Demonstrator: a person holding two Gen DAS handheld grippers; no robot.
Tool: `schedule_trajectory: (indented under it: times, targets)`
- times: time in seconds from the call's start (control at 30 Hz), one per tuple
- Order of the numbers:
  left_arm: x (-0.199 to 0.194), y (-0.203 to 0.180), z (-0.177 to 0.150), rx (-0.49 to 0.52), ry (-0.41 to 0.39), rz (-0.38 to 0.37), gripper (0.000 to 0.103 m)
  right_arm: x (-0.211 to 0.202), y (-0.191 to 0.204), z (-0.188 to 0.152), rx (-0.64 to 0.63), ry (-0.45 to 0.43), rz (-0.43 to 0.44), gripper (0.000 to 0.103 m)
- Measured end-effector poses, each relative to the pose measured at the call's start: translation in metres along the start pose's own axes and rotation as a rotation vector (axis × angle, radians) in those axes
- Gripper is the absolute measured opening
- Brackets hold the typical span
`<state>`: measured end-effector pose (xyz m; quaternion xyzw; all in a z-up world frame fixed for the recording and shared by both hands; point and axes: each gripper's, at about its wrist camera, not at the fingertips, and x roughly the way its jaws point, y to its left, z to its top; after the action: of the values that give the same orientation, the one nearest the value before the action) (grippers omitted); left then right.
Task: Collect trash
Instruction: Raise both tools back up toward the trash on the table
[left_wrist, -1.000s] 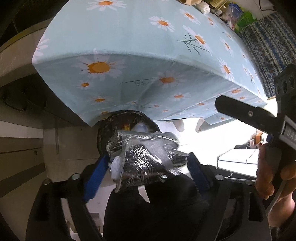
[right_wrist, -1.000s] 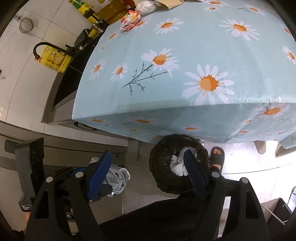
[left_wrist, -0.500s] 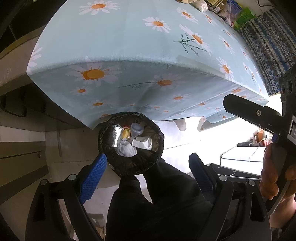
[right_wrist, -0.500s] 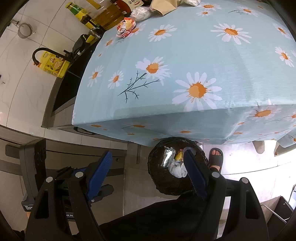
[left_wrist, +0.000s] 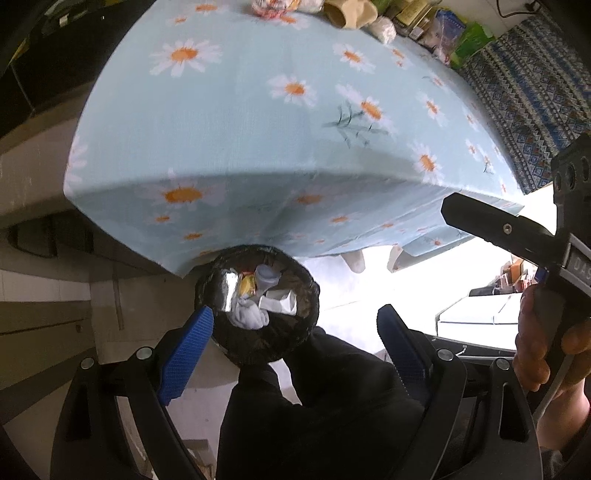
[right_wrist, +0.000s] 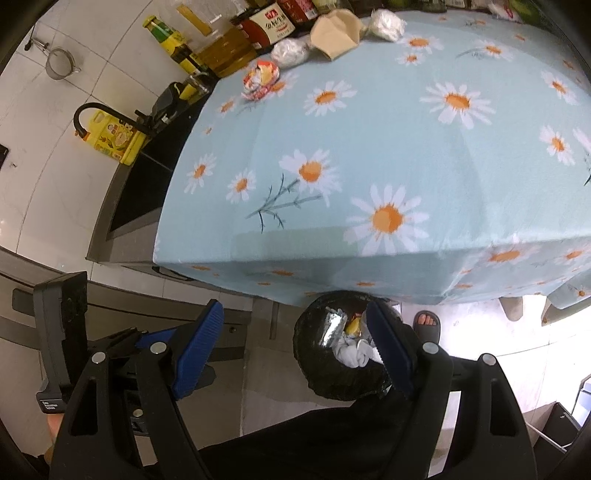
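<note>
We see the left gripper (left_wrist: 295, 339) spread wide with nothing between its blue pads, poised above the black-lined trash bin (left_wrist: 258, 321) that stands on the floor just under the near edge of the daisy tablecloth (left_wrist: 258, 129). The bin holds a foil wrapper (left_wrist: 226, 291), a white wad and what may be a small cup. The right gripper (right_wrist: 295, 343) is likewise parted and empty. At the table's far left, a crumpled wrapper (right_wrist: 260, 79) lies near the bottles.
</note>
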<state>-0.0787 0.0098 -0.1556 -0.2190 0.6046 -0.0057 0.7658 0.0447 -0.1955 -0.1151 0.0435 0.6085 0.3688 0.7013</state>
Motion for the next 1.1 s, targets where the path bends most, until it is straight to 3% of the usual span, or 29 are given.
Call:
schedule_trajectory:
  times: [0.57,1.1]
  targets:
    - [-0.042,-0.023,0.055,0.024,-0.149,0.007,0.088,-0.041,-0.021,0.059,-0.034,-0.123,-0.034,0.079]
    - [-0.052,-0.037,0.12,-0.037,-0.22,0.065,0.088,-0.046,-0.058,0.163,-0.134,-0.163,-0.082,0.079]
